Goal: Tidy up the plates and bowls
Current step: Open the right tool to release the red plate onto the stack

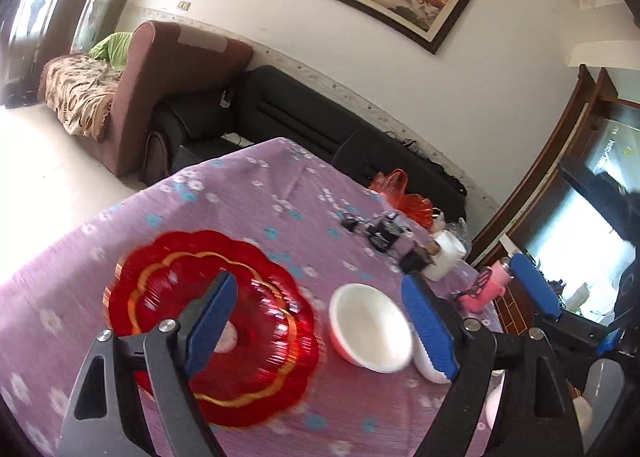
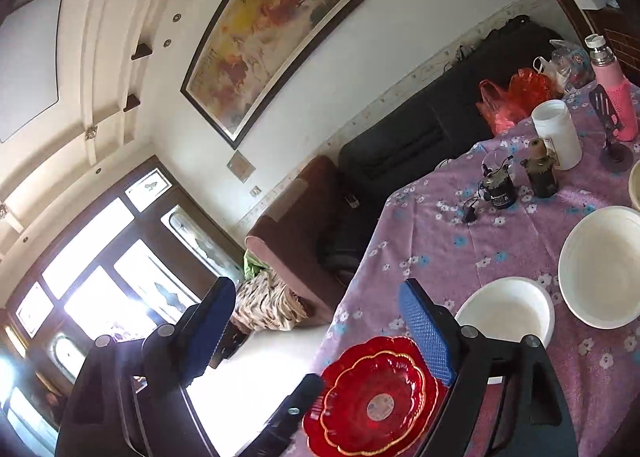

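A red scalloped plate with a gold rim lies on the purple flowered tablecloth. A white bowl sits just right of it, and a second white dish peeks out behind my right finger. My left gripper is open above plate and bowl, holding nothing. In the right wrist view the red plate is at the table's near corner, with a white bowl and a larger white bowl beside it. My right gripper is open and empty, raised over the table's edge.
At the table's far side stand a white jar, a pink bottle, a black spatula, small dark gadgets and red plastic bags. A black sofa and a brown armchair are behind the table.
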Demonstrator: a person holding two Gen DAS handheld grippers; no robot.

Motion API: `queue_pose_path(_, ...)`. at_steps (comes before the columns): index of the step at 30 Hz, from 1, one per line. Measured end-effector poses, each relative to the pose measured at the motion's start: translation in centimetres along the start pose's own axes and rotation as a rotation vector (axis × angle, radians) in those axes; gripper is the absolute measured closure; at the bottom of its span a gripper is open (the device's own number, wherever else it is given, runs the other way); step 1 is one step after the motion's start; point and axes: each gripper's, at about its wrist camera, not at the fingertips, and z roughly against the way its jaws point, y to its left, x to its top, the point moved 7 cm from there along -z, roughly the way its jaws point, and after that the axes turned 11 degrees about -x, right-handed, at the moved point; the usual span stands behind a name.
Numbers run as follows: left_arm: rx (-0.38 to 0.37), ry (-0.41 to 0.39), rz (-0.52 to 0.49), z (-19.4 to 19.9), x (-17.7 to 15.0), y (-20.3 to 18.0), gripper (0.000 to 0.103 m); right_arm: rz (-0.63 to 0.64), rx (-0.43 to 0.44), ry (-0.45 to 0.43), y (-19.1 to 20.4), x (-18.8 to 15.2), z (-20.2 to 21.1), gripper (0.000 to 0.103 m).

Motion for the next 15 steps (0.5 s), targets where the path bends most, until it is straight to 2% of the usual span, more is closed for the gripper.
queue_pose_path(3,0.002,-0.027,-0.022,0.0,-0.9,-2.3,0.019,-0.031,0.045,0.06,-0.4,-0.1,1.1,0.015)
queue_pose_path(7,-0.038,-0.008,-0.01,-0.4,-2.0,-4.2,0.02,-0.149,0.158,0.176,-2.0,-0.9,2.0,0.015)
queue_pose_path(9,-0.043,0.0,-0.035,-0.4,-2.6,-5.0,0.02,-0.152,0.189,0.22,-2.6,-1.0,2.4,0.015)
queue_pose_path(10,-0.038,-0.002,-0.053,-0.3,-2.7,-5.3,0.019,-0.133,0.185,0.222,-2.9,-0.9,2.7,0.015)
queue_pose_path(13,-0.034,-0.023,-0.078,0.6,-1.9,-5.2,0.019,-0.037,0.087,0.186,-4.8,0.5,4.3,0.015)
queue_pose_path(15,-0.02,-0.049,-0.096,1.5,-0.9,-5.1,0.019,0.052,-0.046,0.141,-6.8,2.8,6.0,0.015)
